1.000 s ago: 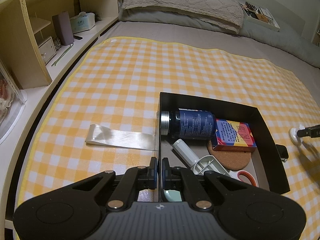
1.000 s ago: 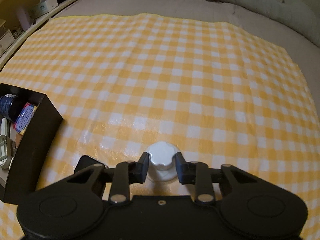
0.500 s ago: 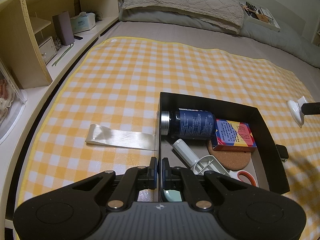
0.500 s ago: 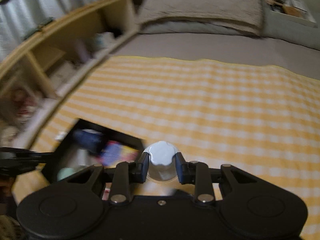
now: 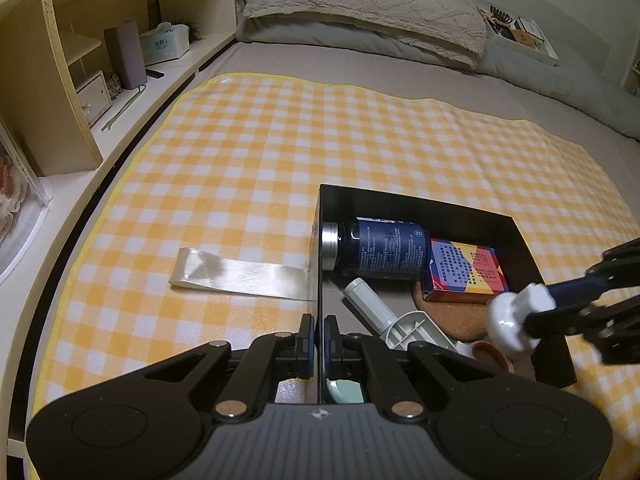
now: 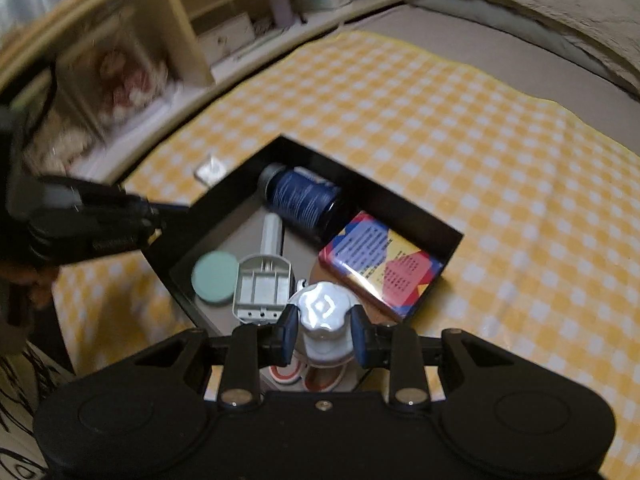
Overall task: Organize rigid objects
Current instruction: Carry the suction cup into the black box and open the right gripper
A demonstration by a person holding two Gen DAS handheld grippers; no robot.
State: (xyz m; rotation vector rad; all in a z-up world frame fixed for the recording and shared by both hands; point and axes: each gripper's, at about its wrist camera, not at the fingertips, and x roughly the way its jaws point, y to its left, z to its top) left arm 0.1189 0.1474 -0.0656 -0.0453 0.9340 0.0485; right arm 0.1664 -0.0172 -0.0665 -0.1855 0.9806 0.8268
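Left gripper [image 5: 316,338]: jaws pressed together on the left wall of the black box [image 5: 319,240], pinching that thin wall edge between the pads.

Right gripper [image 6: 325,334]: clamped on a white knob-shaped cap [image 6: 323,307], pads on either side of its neck. It hangs over the near right corner of the box, cap above the scissors' orange-and-white handles [image 6: 286,374]. From the left wrist view the cap [image 5: 510,322] is clear of the box floor, not touching anything inside.

Box sits on a yellow-and-white checked cloth [image 5: 248,168] spread over a grey bed. Contents:
- dark blue bottle [image 5: 384,250] on its side, silver lid toward the left wall; label has white print, too small to read
- card-sized box [image 5: 466,272] in red, yellow and blue with rows of fine print, unreadable; leaning against the bottle's base, partly on a round cork coaster [image 5: 452,320]
- white tube [image 5: 366,304] lying diagonally
- grey moulded plastic part [image 6: 262,288]
- mint green disc [image 6: 214,278] in the near left corner

Outside, a strip of clear glossy film [image 5: 236,276] lies flat on the cloth, one end touching the box's left wall.

Shelf unit on the left holds a tissue box [image 5: 164,44]; there is lettering on it, probably a brand, but I can't make it out.
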